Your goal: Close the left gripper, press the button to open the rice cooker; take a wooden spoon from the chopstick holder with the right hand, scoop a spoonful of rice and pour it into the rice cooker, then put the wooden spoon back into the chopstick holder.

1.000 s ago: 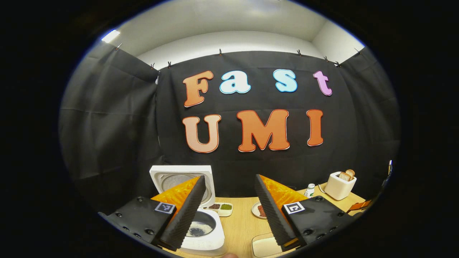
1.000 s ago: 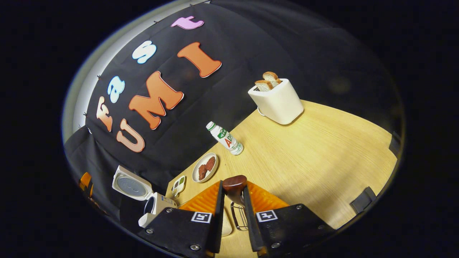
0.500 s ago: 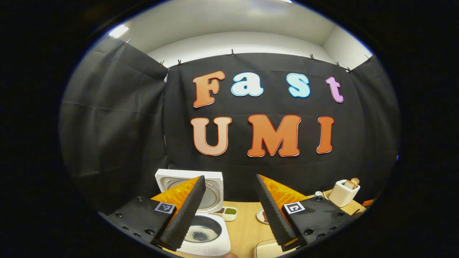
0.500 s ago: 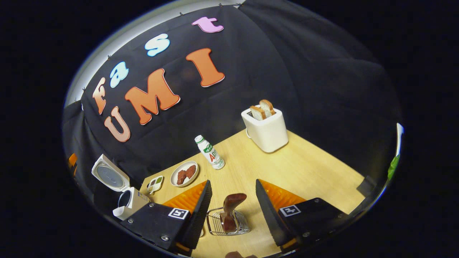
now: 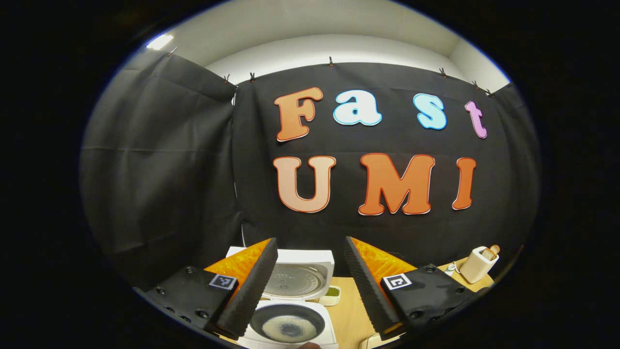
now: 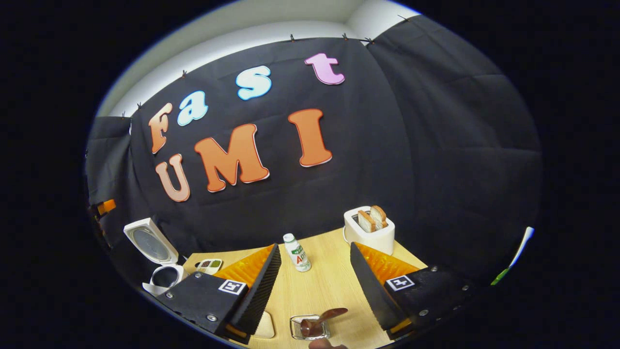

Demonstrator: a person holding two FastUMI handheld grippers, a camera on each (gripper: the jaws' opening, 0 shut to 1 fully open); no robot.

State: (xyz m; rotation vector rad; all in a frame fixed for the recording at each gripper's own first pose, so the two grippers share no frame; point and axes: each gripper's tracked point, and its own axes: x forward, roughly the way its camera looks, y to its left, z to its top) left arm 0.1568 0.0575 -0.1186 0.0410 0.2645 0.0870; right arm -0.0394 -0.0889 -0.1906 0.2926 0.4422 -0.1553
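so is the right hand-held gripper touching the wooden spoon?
Apart. In the right gripper view the right hand-held gripper is open, and the wooden spoon sits in the chopstick holder, clear of both fingers.

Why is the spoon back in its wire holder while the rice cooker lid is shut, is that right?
Not quite: the rice cooker lid stands open, as the left gripper view shows. The spoon does rest in its wire holder.

Right gripper (image 6: pixel 312 286) lets go of wooden spoon (image 6: pixel 322 320); jaws now wide apart, pulled up and back. Spoon rests in chopstick holder (image 6: pixel 310 329), bottom centre. Rice cooker (image 5: pixel 290 320) shifts toward frame centre in left gripper view.
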